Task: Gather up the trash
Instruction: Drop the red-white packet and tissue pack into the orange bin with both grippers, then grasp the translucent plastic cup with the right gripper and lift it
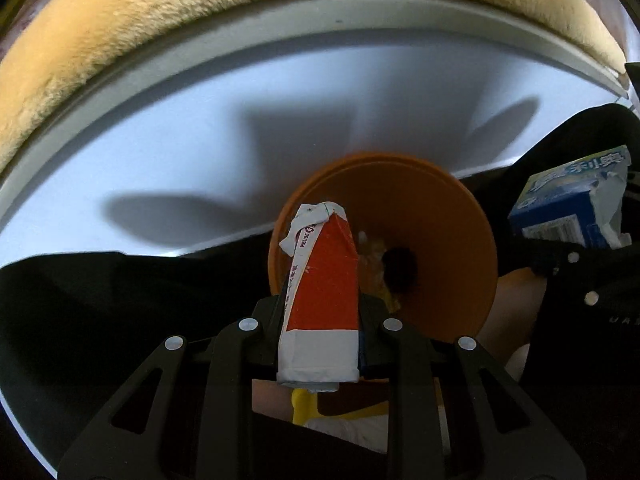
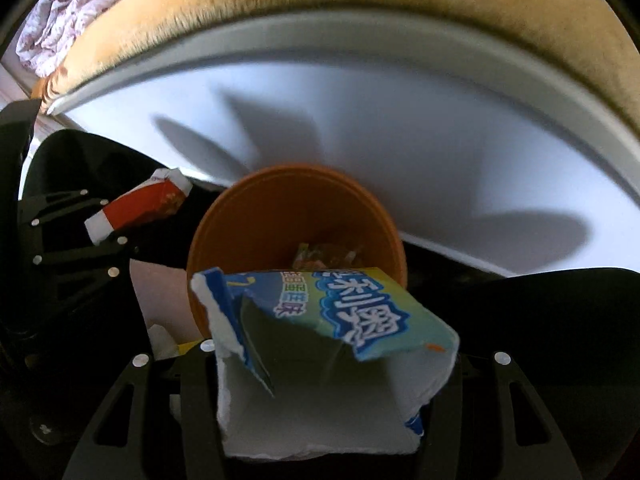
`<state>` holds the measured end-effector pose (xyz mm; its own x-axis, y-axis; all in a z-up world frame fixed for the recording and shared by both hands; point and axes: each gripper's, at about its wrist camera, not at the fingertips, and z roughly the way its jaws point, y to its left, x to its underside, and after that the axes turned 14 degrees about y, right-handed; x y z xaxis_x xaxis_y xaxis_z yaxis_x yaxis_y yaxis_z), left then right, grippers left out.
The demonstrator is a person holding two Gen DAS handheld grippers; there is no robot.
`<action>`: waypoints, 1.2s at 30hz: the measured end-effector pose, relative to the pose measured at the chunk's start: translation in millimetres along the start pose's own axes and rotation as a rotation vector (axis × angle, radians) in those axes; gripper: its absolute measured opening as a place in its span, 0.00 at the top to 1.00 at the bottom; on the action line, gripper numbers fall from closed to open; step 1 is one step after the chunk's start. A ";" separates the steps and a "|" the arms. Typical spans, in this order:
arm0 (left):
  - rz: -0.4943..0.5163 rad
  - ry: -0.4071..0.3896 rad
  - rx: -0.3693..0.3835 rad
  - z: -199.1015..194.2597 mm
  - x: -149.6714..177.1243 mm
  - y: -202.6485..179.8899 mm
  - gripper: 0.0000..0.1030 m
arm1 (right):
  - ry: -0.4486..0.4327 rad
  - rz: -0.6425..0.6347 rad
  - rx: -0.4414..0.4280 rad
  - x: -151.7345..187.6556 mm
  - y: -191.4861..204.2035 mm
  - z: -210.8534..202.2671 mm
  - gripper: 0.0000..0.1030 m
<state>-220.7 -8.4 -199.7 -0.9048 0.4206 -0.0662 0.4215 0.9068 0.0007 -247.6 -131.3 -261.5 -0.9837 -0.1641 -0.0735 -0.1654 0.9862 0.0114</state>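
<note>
The left hand-held gripper (image 1: 320, 312) is clamped on a red-and-white carton (image 1: 320, 300). At its 1 o'clock gapes an orange bin (image 2: 280, 216). The right hand-held gripper (image 2: 320, 380) clamps a torn blue box (image 2: 332, 344), which hides the bin's near rim. Beyond runs a tan fleece edge (image 1: 240, 12); bin contents are indistinct.

Orange bin (image 2: 280, 216) bottom partly hidden behind torn blue box (image 2: 340, 320); contents too small to tell. Red carton (image 1: 320, 280) covers bin's near rim. Patterned cloth (image 2: 60, 32) cut off at edge.
</note>
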 end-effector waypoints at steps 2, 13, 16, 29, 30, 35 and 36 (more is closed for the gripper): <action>0.010 0.003 -0.005 1.8 -2.9 -0.1 0.77 | 0.016 -0.002 -0.009 -1.9 0.2 4.8 0.49; 0.019 0.024 -0.008 8.0 -6.5 -0.1 0.75 | 0.046 -0.005 -0.024 -7.4 -0.1 13.3 0.48; 0.007 0.013 -0.042 3.4 -3.6 -2.4 0.25 | 0.039 0.001 -0.021 -6.9 -2.9 12.6 0.22; 0.018 -0.146 -0.068 -58.1 0.1 -10.1 0.16 | -0.127 0.042 -0.060 16.7 -27.1 -56.3 0.21; 0.016 -0.165 -0.063 -66.5 -1.4 -8.9 0.16 | -0.162 0.045 -0.063 17.8 -29.6 -67.6 0.21; 0.002 -0.236 -0.083 -91.8 -9.3 -7.1 0.16 | -0.336 0.098 -0.131 11.6 -50.4 -124.3 0.21; -0.001 -0.243 -0.078 -92.1 -10.4 -9.0 0.16 | -0.369 0.110 -0.147 7.5 -57.1 -134.0 0.21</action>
<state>-220.7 -18.4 -107.1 -0.8600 0.4096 -0.3043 0.4063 0.9105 0.0772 -255.0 -192.0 -129.2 -0.9094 -0.0118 -0.4158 -0.0949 0.9791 0.1799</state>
